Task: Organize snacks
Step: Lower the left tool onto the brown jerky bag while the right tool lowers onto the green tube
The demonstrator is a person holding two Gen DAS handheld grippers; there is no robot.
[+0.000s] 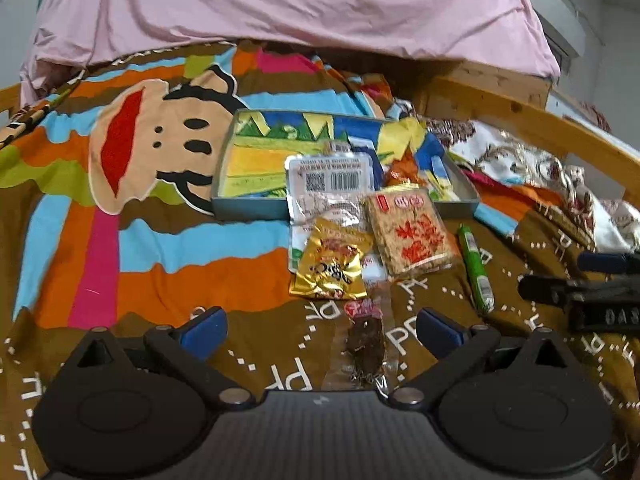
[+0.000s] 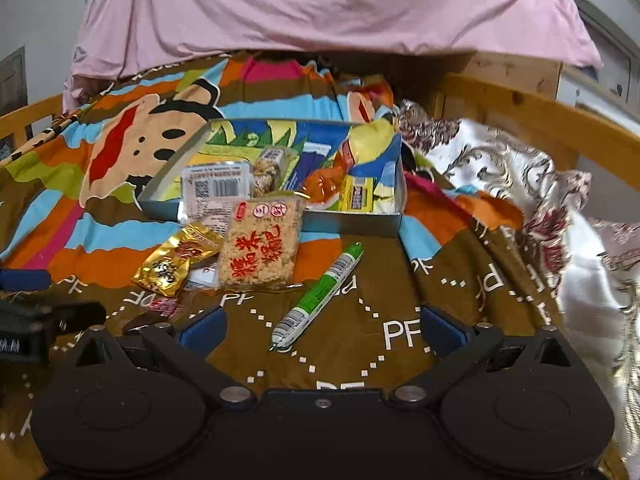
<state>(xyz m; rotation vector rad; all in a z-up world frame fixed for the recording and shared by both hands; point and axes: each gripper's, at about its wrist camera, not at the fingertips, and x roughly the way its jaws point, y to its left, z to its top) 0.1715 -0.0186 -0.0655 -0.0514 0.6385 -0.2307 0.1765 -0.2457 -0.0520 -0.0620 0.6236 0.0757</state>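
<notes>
**Snacks on patterned bedspread, both tongs spread and empty**

Nearest, left view: left gripper (image 1: 320, 330), blue-padded fingers wide apart, holding nothing. Between them lies a clear wrapper of dark dried snack (image 1: 366, 346), its near end hidden by the gripper body.

Right view: right gripper (image 2: 320, 326), fingers likewise apart and empty; a green-and-white sausage stick (image 2: 318, 298) lies diagonally just ahead.

Middle: crinkled gold foil packet (image 1: 332, 268) overlapping a white barcoded pouch (image 1: 330, 188); beside it a square puffed-rice cake in clear wrap with red characters (image 1: 412, 234), its print blurred.

Farther: shallow grey open box with colourful lining (image 2: 356, 218), holding several small packets, partly hidden by the pouch.

Farthest: pink draped sheet (image 1: 300, 4), cut off above.
</notes>
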